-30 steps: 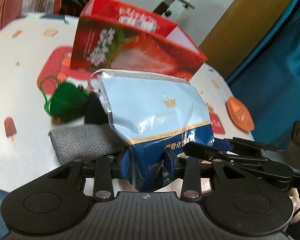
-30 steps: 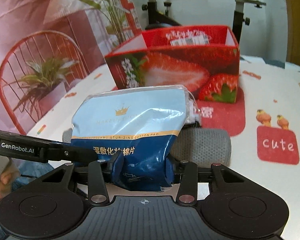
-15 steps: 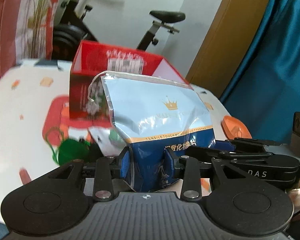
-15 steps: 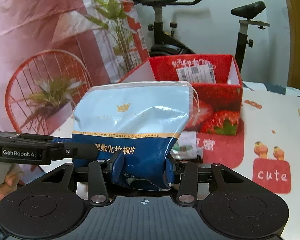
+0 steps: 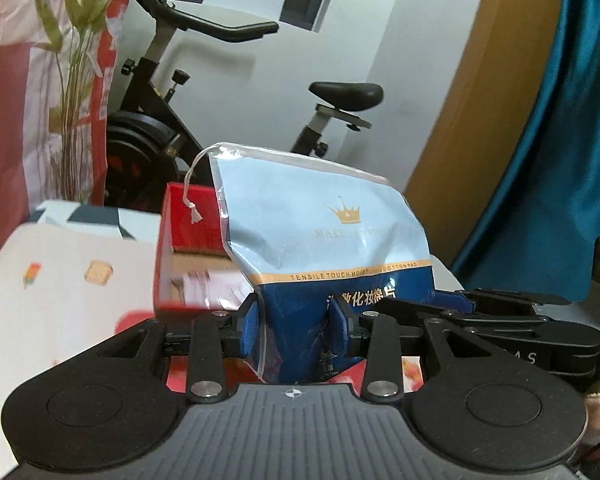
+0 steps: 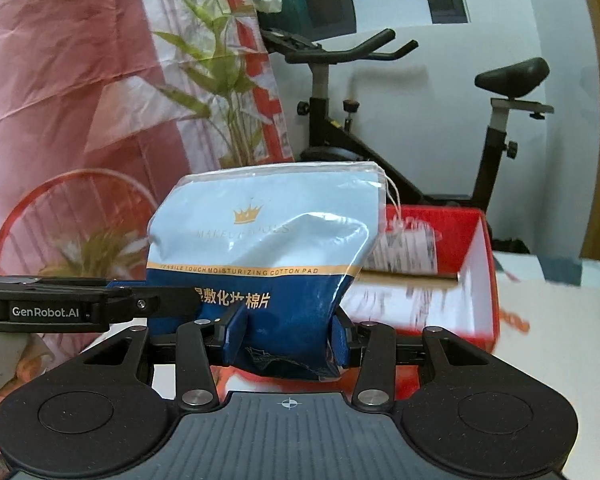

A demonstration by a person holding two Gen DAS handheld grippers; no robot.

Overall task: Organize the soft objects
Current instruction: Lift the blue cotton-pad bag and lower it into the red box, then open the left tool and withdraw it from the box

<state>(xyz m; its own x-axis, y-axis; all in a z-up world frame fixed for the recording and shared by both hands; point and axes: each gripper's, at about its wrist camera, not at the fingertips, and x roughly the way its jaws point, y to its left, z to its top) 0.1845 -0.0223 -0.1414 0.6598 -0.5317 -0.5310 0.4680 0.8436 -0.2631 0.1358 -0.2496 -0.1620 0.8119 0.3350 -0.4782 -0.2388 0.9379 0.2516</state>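
Observation:
A blue and light-blue bag of cotton pads (image 5: 324, 248) with a gold crown and a white drawstring is held upright in the air. My left gripper (image 5: 296, 326) is shut on its lower dark-blue part. My right gripper (image 6: 288, 332) is shut on the same bag (image 6: 268, 248) from the other side. The red strawberry-print box (image 5: 188, 240) stands open behind and below the bag; in the right wrist view the box (image 6: 452, 264) is just right of the bag. The other soft items are out of view.
The white patterned tablecloth (image 5: 60, 280) lies under the box. A black exercise bike (image 6: 340, 92) stands behind the table by the white wall. A pink plant-print sheet (image 6: 80, 100) hangs at the left and a teal curtain (image 5: 560, 160) at the right.
Both grippers have lifted the bag higher and carried it toward the red box. The green pouch and grey cloth on the table have dropped out of view.

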